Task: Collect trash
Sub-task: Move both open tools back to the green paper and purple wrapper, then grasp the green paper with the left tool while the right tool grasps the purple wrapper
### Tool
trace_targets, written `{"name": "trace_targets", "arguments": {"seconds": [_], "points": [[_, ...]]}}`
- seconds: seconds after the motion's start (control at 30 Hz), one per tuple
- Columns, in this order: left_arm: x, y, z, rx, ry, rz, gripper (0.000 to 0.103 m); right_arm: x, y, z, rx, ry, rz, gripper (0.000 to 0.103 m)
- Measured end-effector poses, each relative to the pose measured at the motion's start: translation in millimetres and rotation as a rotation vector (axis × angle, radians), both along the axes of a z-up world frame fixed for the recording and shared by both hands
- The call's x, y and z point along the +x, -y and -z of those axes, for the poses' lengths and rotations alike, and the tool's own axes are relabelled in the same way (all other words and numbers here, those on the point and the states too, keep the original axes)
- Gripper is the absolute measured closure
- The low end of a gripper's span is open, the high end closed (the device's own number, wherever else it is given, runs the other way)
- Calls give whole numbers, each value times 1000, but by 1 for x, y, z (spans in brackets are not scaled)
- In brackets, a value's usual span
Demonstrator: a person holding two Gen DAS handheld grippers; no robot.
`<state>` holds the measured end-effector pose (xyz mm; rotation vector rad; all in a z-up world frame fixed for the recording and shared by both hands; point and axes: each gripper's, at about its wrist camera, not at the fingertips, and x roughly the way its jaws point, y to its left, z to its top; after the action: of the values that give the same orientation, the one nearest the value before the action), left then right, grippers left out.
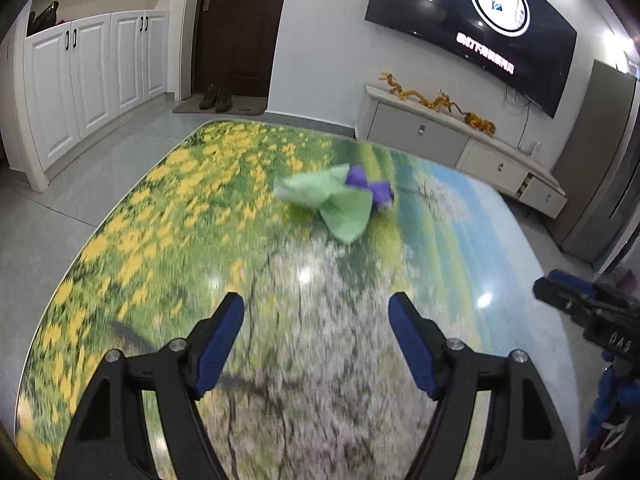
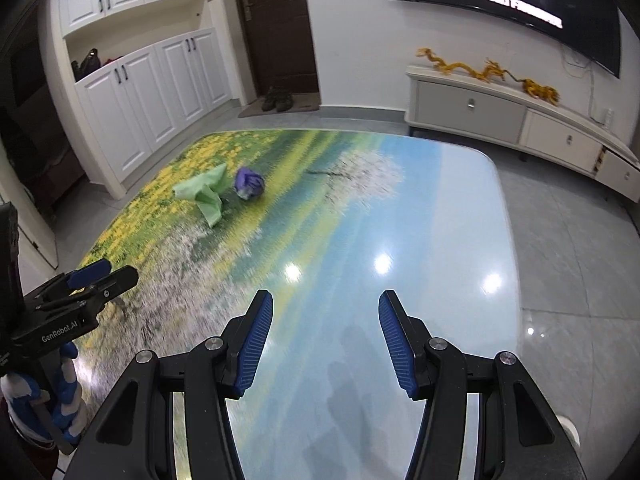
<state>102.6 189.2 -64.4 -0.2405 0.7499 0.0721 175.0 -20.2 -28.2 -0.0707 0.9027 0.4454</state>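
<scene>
Lying mid-table on the glossy landscape-printed tabletop (image 1: pixel 168 216), the crumpled pale-green tissue (image 1: pixel 328 200) touches the purple wad (image 1: pixel 372 188), dead ahead of the left gripper (image 1: pixel 316 312); the right gripper (image 2: pixel 326 312) sees both up-left, farther. Both grippers gape, empty.

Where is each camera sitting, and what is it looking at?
Left wrist view: sits on the left gripper, looking down across the picture-printed table at the green paper and purple wad; its own open jaws show, plus the right gripper at the right edge.
Right wrist view: sits on the right gripper, looking over the same table; its open jaws show, the left gripper at the left edge.
Shared: table, both scraps, door, TV.
</scene>
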Motion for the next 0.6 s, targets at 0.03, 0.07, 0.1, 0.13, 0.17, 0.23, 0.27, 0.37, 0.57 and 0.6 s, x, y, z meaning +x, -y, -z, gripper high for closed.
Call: {"name": "trace_targets", "arguments": {"seconds": [0.03,0.07,0.1,0.13,0.17,0.23,0.27,0.37,0.57,0.6], "points": [[8,-4,-3,-8,6,-4,29,5,-4,-1,7,4,-10,49],[15,-8,-5,-15,11,-6,29,10,-8,-2,13,8,-19,49],[26,-12,-9,-28,17,-8,29,16,-12,-2,18,13,-28,49],[34,-15,-11,-35,20,-7,29,22,-17,-2,23,20,-36,49],[42,-18,-12,-37,22,-7,27,27,-20,-2,26,23,-41,49],[64,-22,-14,-42,19,-6,26,40,-27,0,43,23,-52,49],[74,-23,-13,-47,11,0,26,45,-31,1,51,22,-56,49],[105,-21,-7,-42,-18,23,26,62,-39,4,74,14,-74,49],[143,-21,18,-4,-94,40,26,93,-62,14,105,-5,-116,49],[144,-24,21,-8,-101,34,26,98,-67,16,111,-10,-125,49]]}}
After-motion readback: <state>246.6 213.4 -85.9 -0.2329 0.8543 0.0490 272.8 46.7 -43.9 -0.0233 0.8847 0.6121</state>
